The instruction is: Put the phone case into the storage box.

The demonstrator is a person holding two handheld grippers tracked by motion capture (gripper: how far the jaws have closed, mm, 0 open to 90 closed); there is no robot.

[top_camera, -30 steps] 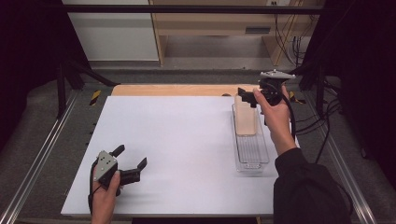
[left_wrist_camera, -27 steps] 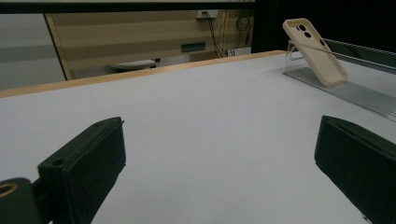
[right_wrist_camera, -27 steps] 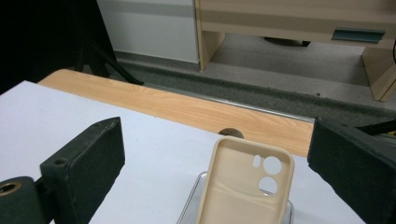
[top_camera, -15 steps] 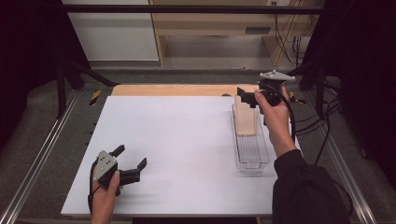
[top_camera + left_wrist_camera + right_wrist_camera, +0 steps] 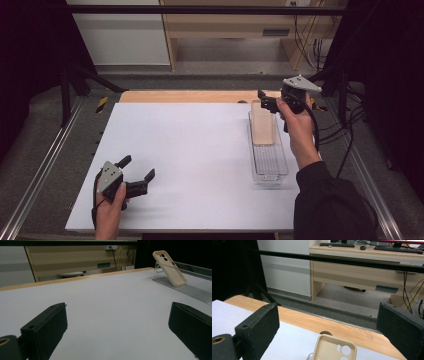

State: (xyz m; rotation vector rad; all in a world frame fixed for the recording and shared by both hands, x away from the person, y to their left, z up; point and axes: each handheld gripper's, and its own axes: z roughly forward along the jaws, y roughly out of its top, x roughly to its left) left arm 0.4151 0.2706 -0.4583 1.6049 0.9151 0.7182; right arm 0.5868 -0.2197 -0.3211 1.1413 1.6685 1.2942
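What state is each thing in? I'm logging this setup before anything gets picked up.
Phone case: leaning tilted against the far end of the rack, camera holes up, not gripped.
Rack: clear, flat on the white mat, near part bare.
Left gripper: open, low over the mat, holding nothing.
Right gripper: open, raised above the case's top edge, holding nothing.

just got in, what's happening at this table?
A person holds a two-jaw gripper in each hand. The right gripper hovers open just above the top end of a beige phone case, which leans tilted in a clear plastic rack at the right side of the white table top; it is not gripped yet. The left gripper sits open near the front left, holding nothing.
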